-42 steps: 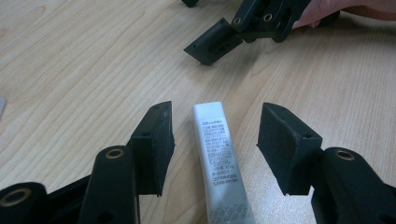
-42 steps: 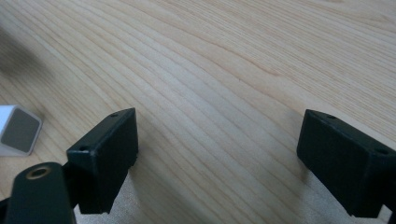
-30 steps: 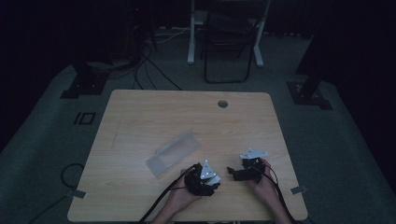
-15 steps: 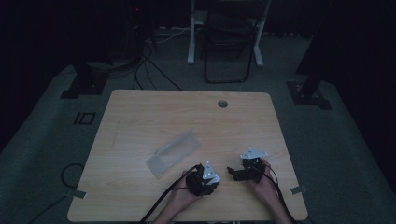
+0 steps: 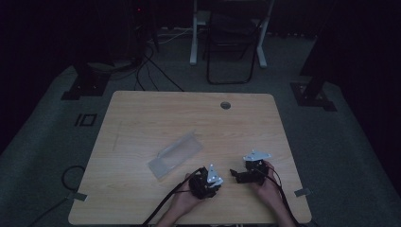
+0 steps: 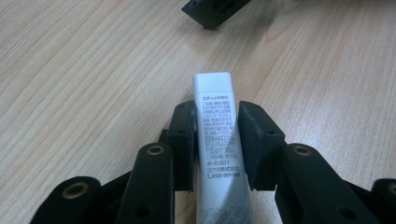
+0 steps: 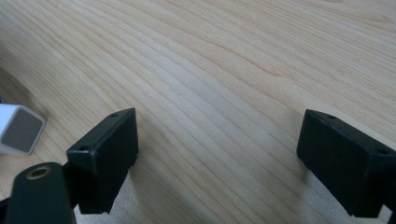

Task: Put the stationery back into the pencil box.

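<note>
On the light wooden table [image 5: 142, 118], beside the unmoved clear plastic sleeve [image 5: 176, 154], the left gripper [image 6: 215, 135] has just been closing its jaws onto the white square glue stick [image 6: 215, 121], while the right gripper [image 7: 217, 158] gapes wide, empty.

The high view is very dim and underexposed: the wooden table [image 5: 189, 123] is a muted tan patch while the floor and room around it sink into near black, with soft, grainy detail and hardly any visible shadows. Both gripper views are bright and evenly lit, with the wood grain sharp in the middle distance and short soft shadows under the black jaws. The nearest jaw parts at the bottom edges look slightly blurred, and the small print on the white glue stick [image 6: 215, 121] is readable but soft.
</note>
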Tool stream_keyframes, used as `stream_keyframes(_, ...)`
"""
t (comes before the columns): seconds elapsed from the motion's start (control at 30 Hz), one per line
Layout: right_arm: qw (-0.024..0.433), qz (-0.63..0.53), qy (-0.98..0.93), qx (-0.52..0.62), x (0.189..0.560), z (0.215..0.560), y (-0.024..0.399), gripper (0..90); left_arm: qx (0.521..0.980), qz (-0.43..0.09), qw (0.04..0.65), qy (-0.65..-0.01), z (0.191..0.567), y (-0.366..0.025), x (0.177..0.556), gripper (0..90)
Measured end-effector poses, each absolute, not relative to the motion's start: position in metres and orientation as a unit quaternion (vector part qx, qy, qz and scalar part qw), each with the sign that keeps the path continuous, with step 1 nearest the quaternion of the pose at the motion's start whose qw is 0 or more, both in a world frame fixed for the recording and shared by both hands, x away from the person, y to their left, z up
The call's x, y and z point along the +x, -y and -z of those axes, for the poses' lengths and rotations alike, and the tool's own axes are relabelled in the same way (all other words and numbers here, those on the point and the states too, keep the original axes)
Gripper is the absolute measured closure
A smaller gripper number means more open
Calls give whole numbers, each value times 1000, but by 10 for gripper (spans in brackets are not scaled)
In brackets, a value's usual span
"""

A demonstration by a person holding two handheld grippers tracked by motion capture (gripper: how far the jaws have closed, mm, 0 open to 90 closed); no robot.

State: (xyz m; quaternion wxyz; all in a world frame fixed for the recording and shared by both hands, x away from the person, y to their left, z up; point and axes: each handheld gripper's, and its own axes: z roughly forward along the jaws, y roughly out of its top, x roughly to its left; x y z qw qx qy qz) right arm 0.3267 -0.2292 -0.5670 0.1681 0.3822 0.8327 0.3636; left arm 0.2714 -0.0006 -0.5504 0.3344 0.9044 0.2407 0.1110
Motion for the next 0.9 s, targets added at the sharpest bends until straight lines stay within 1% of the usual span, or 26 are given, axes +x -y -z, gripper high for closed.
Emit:
stream_keyframes(0.37, 168, -364, -833, 382, 327, 567, 229, 126, 905, -100, 337, -242, 550, 1, 275, 682)
stream_keyframes(0.53, 168, -364, -833, 382, 327, 567, 229, 126, 906, -105, 338, -233, 551, 2, 274, 702)
stream_keyframes(0.9, 168, -364, -833, 382, 327, 567, 229, 126, 909, -104, 337, -224, 550, 2, 272, 706)
